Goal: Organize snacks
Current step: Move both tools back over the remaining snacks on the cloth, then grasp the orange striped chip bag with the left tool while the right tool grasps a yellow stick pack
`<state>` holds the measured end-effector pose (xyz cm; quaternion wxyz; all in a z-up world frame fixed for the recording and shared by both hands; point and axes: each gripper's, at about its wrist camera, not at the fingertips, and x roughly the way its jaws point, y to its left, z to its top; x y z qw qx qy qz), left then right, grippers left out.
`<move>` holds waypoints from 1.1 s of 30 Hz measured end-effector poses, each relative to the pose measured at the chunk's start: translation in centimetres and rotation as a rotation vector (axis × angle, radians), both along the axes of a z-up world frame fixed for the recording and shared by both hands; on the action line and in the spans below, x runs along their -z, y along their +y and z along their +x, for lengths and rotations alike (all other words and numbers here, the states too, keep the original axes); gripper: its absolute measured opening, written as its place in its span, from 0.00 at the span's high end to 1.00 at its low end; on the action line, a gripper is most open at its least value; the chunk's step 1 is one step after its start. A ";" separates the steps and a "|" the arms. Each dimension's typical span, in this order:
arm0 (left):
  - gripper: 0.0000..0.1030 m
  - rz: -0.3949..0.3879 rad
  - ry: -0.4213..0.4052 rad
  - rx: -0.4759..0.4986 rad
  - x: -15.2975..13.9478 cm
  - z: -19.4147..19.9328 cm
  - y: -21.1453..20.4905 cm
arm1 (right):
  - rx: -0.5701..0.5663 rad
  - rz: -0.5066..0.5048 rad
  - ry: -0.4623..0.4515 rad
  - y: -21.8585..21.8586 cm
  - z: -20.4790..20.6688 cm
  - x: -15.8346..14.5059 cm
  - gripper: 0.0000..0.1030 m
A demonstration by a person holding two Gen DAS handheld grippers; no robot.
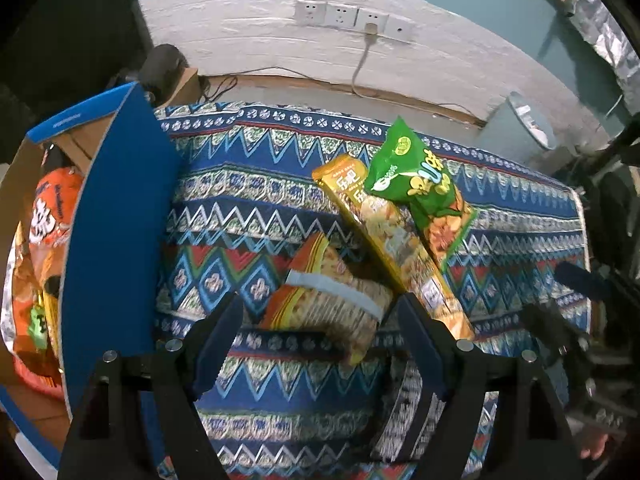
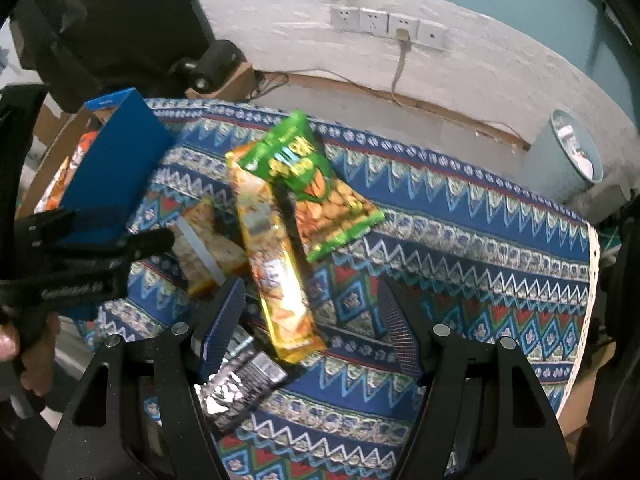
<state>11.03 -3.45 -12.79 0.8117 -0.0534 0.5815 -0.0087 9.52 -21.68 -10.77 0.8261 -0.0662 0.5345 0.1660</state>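
A blue cardboard box (image 1: 116, 216) at the left holds orange snack bags (image 1: 48, 216); it also shows in the right wrist view (image 2: 116, 168). On the patterned cloth lie an orange cracker pack (image 1: 332, 296), a long yellow pack (image 1: 392, 248) and a green nut bag (image 1: 420, 184). My left gripper (image 1: 320, 344) is open, its fingers either side of the cracker pack's near end. My right gripper (image 2: 312, 316) is open over the yellow pack (image 2: 276, 248), beside the green bag (image 2: 316, 184) and cracker pack (image 2: 208, 248). A silver-black packet (image 2: 240, 388) lies by its left finger.
The patterned tablecloth (image 1: 520, 216) covers the table; its right edge (image 2: 588, 280) drops off. A grey bin (image 2: 568, 156) stands on the floor at the right. Wall sockets with a cable (image 1: 360, 20) are behind. The left gripper shows at the left in the right wrist view (image 2: 80, 264).
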 end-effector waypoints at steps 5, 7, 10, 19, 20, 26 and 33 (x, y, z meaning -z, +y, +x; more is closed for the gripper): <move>0.22 0.092 0.006 0.036 1.4 1.5 -1.9 | 0.013 0.003 0.015 -1.1 0.2 0.7 0.32; 0.22 0.130 0.014 0.054 2.0 1.8 -2.3 | 0.019 0.000 0.021 -1.4 0.2 0.9 0.32; 0.22 0.171 0.043 0.083 3.0 2.0 -2.9 | 0.023 0.001 0.029 -1.7 0.2 1.2 0.32; 0.19 0.206 0.105 0.176 5.0 1.3 -3.3 | 0.016 -0.006 0.038 -1.3 0.4 1.5 0.32; 0.16 0.209 0.112 0.183 5.1 1.1 -3.2 | 0.014 -0.008 0.039 -1.2 0.4 1.5 0.32; 0.16 0.220 0.154 0.214 5.7 -0.4 -1.9 | 0.001 -0.020 0.039 -0.4 0.2 1.6 0.32; 0.15 0.175 0.178 0.127 5.7 -1.3 1.9 | -0.016 -0.034 0.046 0.6 0.1 1.9 0.32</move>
